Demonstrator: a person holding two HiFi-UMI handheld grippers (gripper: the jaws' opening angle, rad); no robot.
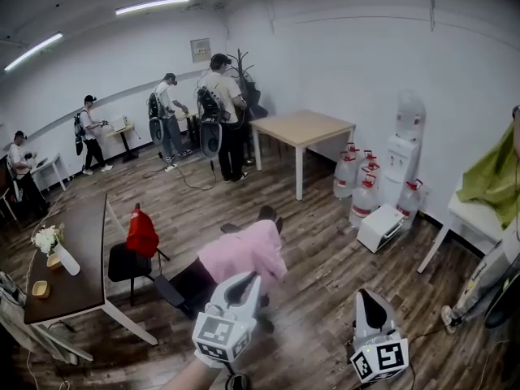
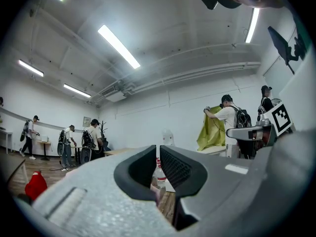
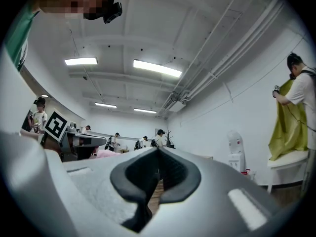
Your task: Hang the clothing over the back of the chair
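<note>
In the head view, the pink clothing (image 1: 242, 252) lies spread over a dark chair (image 1: 184, 288) in the middle of the floor. My left gripper (image 1: 248, 279) reaches its near lower edge. In the left gripper view that gripper (image 2: 157, 176) is shut, with a sliver of pink cloth (image 2: 157, 192) pinched low between its pads. My right gripper (image 1: 368, 294) hangs to the right of the chair, apart from the clothing. In the right gripper view its jaws (image 3: 158, 155) are shut with nothing between them, and the pink clothing (image 3: 105, 153) shows at the left.
A second chair with a red garment (image 1: 142, 232) stands by a dark table (image 1: 81, 250) at the left. Water bottles (image 1: 362, 187), a dispenser (image 1: 405, 146) and a white box (image 1: 379, 227) line the right wall. A wooden table (image 1: 301, 127) stands behind. Several people work at the back.
</note>
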